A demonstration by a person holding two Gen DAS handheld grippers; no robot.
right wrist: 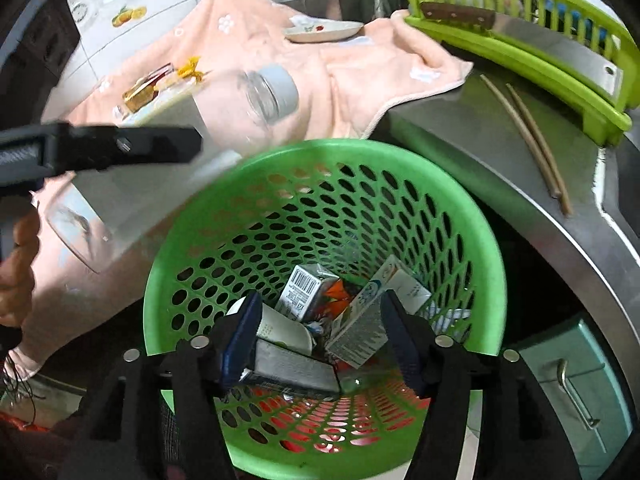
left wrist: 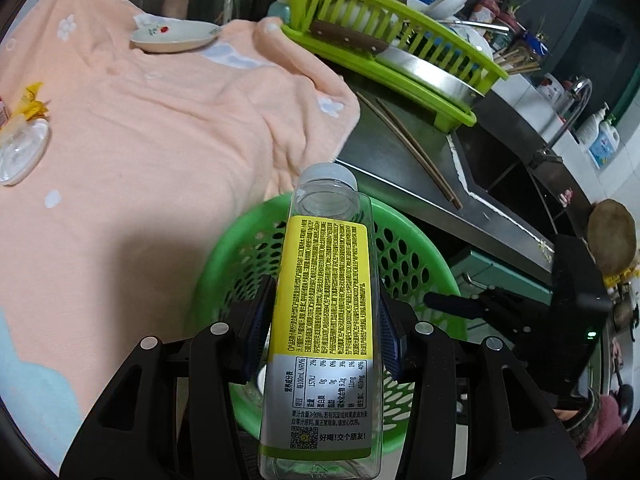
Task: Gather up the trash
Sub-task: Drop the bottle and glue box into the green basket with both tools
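Steel counter point(right wrist: 460, 152) — peach towel point(left wrist: 140, 140)

Black plastic left gripper point(left wrist: 320, 320) with blue pads point(left wrist: 256, 332) and round silver screws at the knuckles. Same build on right gripper point(right wrist: 320, 336). Bare skin behind.

Left wrist view looks along its fingers, close over the perforated green plastic basket point(left wrist: 404, 264) toward the peach flowered towel point(left wrist: 160, 128); right wrist view peers steeply into that basket point(right wrist: 476, 216); the 2 share basket, towel point(right wrist: 360, 80), lime-green slatted dish rack point(left wrist: 400, 48) point(right wrist: 520, 56).
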